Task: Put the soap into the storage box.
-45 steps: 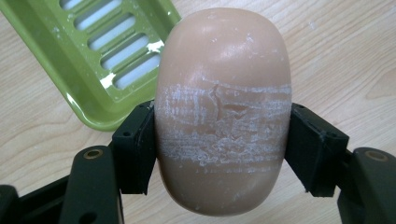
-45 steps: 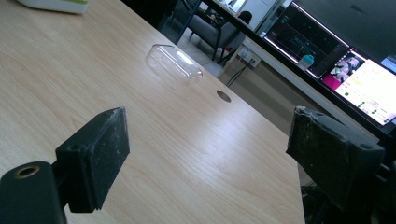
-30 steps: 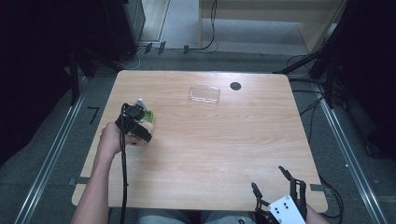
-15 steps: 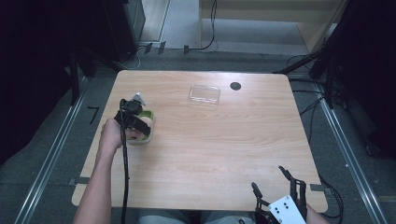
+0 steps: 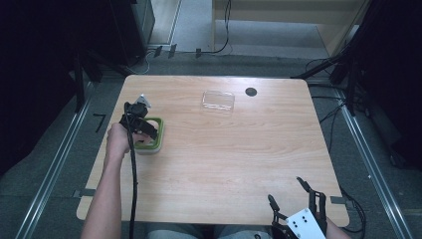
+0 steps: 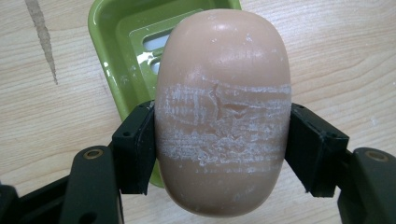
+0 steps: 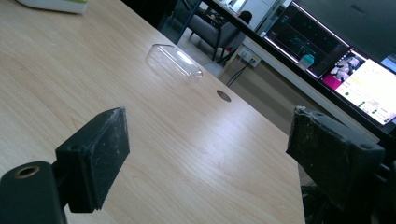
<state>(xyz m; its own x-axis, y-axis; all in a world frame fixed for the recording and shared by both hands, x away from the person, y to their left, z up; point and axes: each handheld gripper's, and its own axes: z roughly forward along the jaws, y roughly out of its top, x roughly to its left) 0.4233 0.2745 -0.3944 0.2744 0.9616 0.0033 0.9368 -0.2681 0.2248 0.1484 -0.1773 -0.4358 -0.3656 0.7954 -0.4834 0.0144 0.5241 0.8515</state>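
- Your left gripper (image 6: 223,154) is clamped on a tan bar of soap (image 6: 223,112); in the left gripper view both black pads press against its sides, and a scuffed whitish band runs across the bar right where the pads meet it.
- The soap fills the centre of that view and sits above a green soap dish (image 6: 123,60), whose slotted floor shows in the upper left of the frame. You cannot tell from this view whether the bar touches the dish.
- In the high view, your left gripper (image 5: 141,124) and left hand (image 5: 118,142) are at the left side of the wooden table (image 5: 234,164), directly over the green dish (image 5: 152,142).
- Your right gripper (image 5: 298,209) sits at the lower right edge of the high view, jaws spread wide with nothing between them; the right gripper view shows bare wood between the pads.
- A clear plastic lid (image 5: 218,101) lies near the far edge of the table, just beside a dark round hole (image 5: 251,91), well apart from both grippers.
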